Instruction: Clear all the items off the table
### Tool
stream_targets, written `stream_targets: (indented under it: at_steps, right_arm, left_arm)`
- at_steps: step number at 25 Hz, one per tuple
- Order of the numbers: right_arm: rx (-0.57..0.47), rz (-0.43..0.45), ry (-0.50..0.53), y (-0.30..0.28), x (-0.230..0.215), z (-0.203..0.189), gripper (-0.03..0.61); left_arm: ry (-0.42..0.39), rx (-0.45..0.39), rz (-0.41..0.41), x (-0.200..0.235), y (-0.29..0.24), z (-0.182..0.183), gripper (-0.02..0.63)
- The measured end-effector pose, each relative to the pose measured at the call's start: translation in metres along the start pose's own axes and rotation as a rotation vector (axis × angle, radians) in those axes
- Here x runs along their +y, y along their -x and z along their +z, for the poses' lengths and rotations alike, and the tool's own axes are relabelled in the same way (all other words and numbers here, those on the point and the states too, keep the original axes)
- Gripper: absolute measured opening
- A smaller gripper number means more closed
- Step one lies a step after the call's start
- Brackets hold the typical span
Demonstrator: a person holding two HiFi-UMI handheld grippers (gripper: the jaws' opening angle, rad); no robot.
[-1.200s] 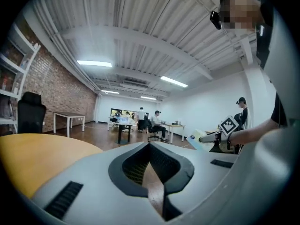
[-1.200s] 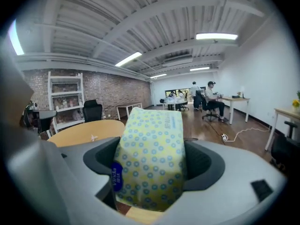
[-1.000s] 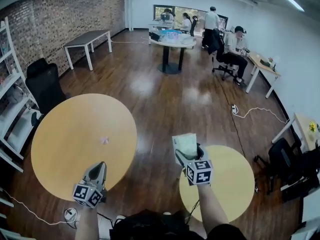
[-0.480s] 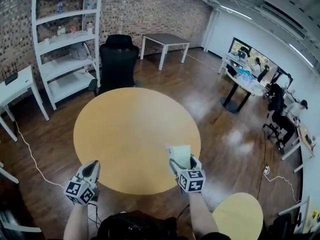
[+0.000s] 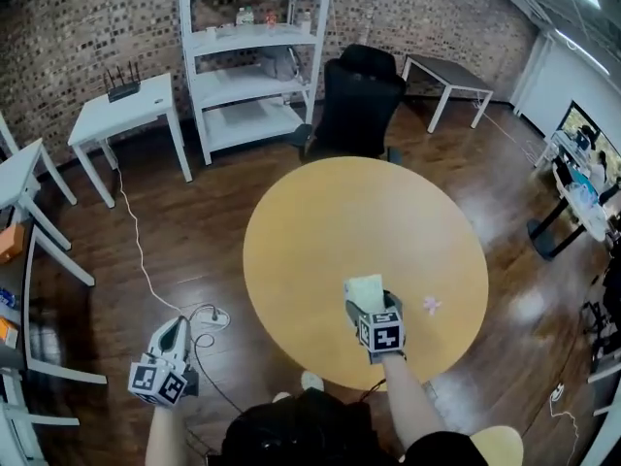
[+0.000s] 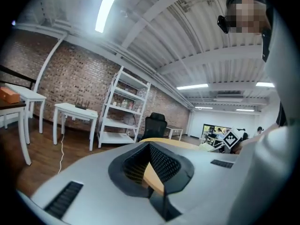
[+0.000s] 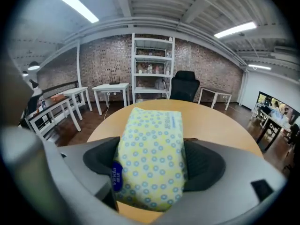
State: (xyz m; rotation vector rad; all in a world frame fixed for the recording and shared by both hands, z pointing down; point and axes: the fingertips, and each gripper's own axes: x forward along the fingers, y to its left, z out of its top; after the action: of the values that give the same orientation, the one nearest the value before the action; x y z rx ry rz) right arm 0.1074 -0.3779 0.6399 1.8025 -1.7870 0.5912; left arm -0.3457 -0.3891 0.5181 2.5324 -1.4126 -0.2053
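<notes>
Holding the yellow dotted tissue pack (image 7: 150, 158) in my right tongs (image 5: 369, 309), pads pinching its two sides; pack sits over the near part of the round desk (image 5: 330, 212); small pink scrap (image 5: 432, 305) lies on the desk near it; left tongs (image 5: 178, 330) pressed together, empty, over the floor (image 5: 194, 260) left of the desk.

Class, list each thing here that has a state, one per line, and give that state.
Tissue pack: clamped, held over the round table.
Right gripper: shut on the tissue pack.
Left gripper: jaws together, empty, off to the side of the table.
Small pink item: lying loose on the table.
</notes>
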Motion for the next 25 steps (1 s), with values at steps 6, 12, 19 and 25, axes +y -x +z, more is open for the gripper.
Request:
stream_targets:
  at_steps: [6,12,19,25]
  right_arm:
    - [0.163,0.073,0.076,-0.058,0.033,-0.04,0.428]
    - [0.107,0.086,-0.024,-0.091,0.038,-0.044,0.44]
    - [0.141,0.097,0.026,-0.098,0.052,-0.046,0.448]
    - [0.196,0.084,0.095,-0.101,0.062,-0.038,0.479]
  left_arm:
    - [0.068,0.073,0.132,0.008,0.02,-0.031,0.0]
    - [0.127,0.109,0.128,-0.013,-0.015,-0.056,0.0]
    - [0.153,0.131,0.066,-0.026,-0.032,-0.068,0.0]
    - [0.137,0.064,0.089,0.0,-0.027,-0.047,0.0]
